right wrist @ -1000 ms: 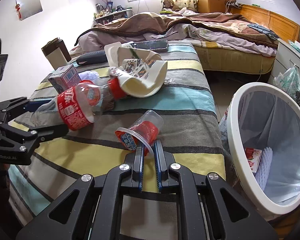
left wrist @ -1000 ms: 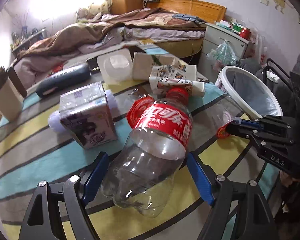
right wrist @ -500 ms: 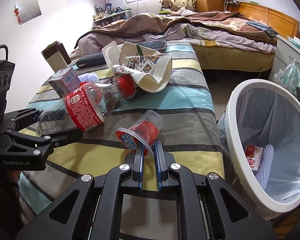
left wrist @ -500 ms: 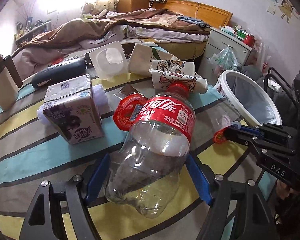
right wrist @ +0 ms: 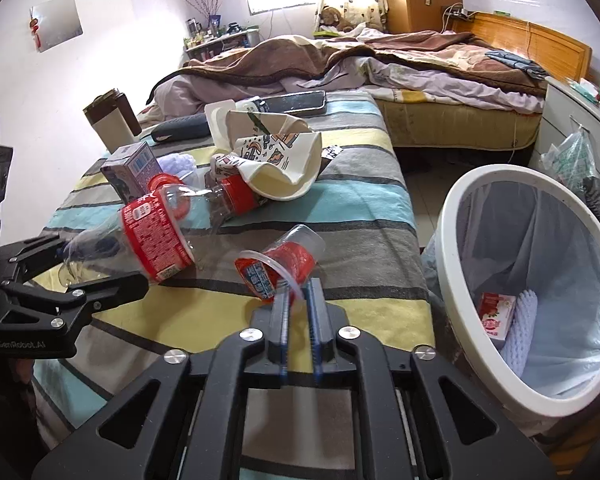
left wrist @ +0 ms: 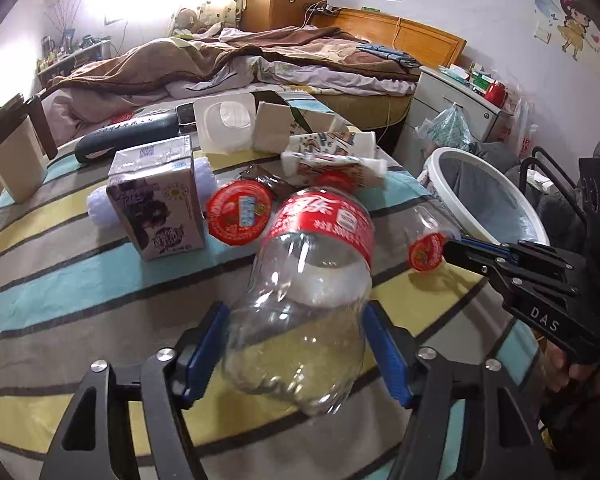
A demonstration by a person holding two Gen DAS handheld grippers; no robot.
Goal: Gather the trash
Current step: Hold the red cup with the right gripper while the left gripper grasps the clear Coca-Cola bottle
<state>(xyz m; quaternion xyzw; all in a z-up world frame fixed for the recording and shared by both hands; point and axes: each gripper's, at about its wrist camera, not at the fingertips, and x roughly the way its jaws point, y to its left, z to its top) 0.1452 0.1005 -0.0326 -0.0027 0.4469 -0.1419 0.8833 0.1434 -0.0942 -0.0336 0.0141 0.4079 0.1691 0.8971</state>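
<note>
The left tongs [left wrist: 296,344] have just been closing on the rounded base of a clear, crinkled plastic bottle [left wrist: 308,292] with a glossy red label, their blue pads against its sides; it lies tilted on the striped cloth surface [left wrist: 80,280]. The right tongs [right wrist: 298,300] are pinched narrow on the thin rim of a small clear cup [right wrist: 284,264] with a red wrapper, lying on its side. A boxy drink carton [left wrist: 156,196] stands nearby. The round white bin [right wrist: 532,284], lined with thin plastic, stands beside the surface.
</note>
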